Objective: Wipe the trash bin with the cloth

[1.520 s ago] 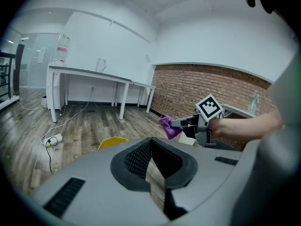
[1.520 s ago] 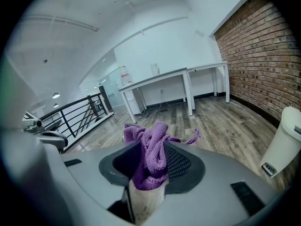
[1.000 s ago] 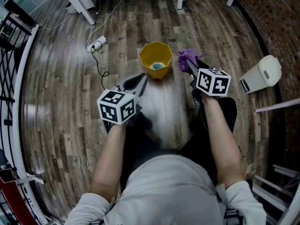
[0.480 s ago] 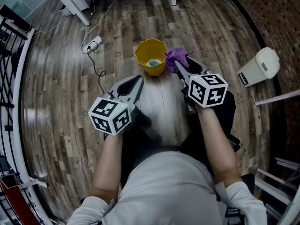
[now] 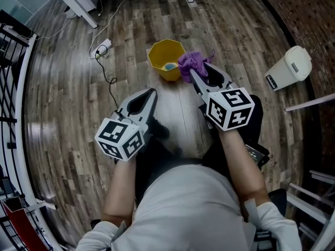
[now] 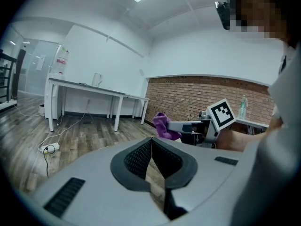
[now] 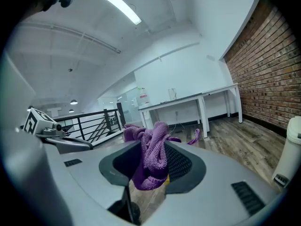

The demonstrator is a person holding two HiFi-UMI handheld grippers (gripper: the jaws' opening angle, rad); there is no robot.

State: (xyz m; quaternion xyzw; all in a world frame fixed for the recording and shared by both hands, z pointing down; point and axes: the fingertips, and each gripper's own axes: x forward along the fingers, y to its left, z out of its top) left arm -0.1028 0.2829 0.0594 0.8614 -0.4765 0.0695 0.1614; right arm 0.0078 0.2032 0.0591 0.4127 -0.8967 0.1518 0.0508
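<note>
Cloth, a purple, fuzzy microfibre wad (image 7: 150,159), sat clamped in my right claw (image 5: 192,73), bunched soft between its ribbed dark pads (image 7: 181,163). My left claw (image 5: 152,92) was clenched on nothing. Just beside the cloth stood the yellow, faceted plastic trash bin (image 5: 157,50) on the wood-plank floor (image 5: 78,98). Light and unsteadied, the bin could, I judged, tip or skid if I pressed hard.

Even, bright indoor light; heavy fisheye in every view.
Ceiling strip lights (image 7: 120,6) are the source, slightly blown out. The wood floor (image 5: 39,127) carries a pale glare patch at the head view's left. Both gripper views darken to black at the corners and straight lines bow near the edges. The left gripper (image 6: 151,140) shell, close to the lens, looks soft.
</note>
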